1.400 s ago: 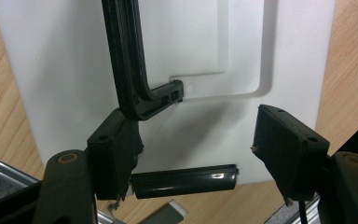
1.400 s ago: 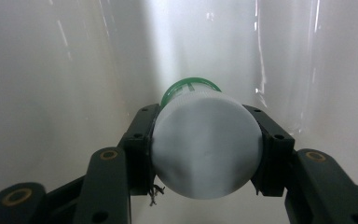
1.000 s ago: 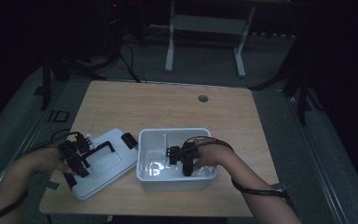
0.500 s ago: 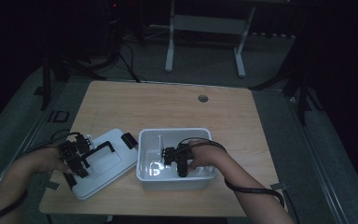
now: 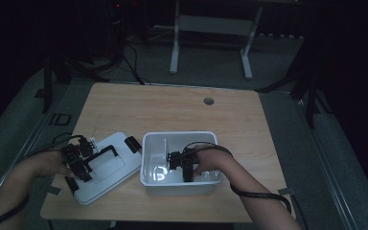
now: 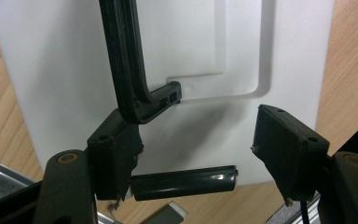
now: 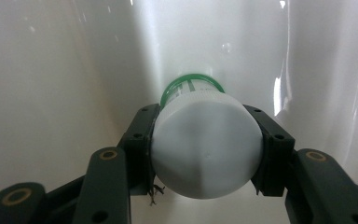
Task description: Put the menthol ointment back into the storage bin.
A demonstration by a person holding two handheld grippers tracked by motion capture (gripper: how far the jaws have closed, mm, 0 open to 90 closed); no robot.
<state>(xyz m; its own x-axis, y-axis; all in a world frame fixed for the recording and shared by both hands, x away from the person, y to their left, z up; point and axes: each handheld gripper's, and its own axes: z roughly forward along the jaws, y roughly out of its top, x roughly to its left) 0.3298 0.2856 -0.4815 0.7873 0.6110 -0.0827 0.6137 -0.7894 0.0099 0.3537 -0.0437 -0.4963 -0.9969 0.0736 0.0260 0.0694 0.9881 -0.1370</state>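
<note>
A pale wooden tabletop [image 5: 172,110] with rounded corners carries two white plastic things side by side near the person's edge: a flat rectangular white plastic lid [image 5: 106,167] at the left and a deep rectangular white plastic bin [image 5: 179,138] just right of it. A small round grommet hole [image 5: 208,101] sits in the wood farther back. Around the tabletop the floor is dark, with cables and the legs of a grey stand behind.

The left claw [image 5: 79,163] hangs over the lid, spread wide and holding nothing. The left gripper view brings out what the high view blurs: the lid's smooth matt surface with a shallow stepped recess, a thin black plastic handle bar [image 6: 126,60] running along it and bending at a corner, and a short glossy black cylinder [image 6: 184,182] lying at the lid's near edge between the two padded jaws. The left jaw sits just beside the handle's bend; whether they touch cannot be told.

The right claw [image 5: 182,165] reaches down inside the bin. In the right gripper view [image 7: 205,149] it pinches a small bottle with a broad white ribbed cap [image 7: 205,149] and a green band behind it, both jaws pressed on the cap's sides. Glossy, curved bin walls close in on all sides.
</note>
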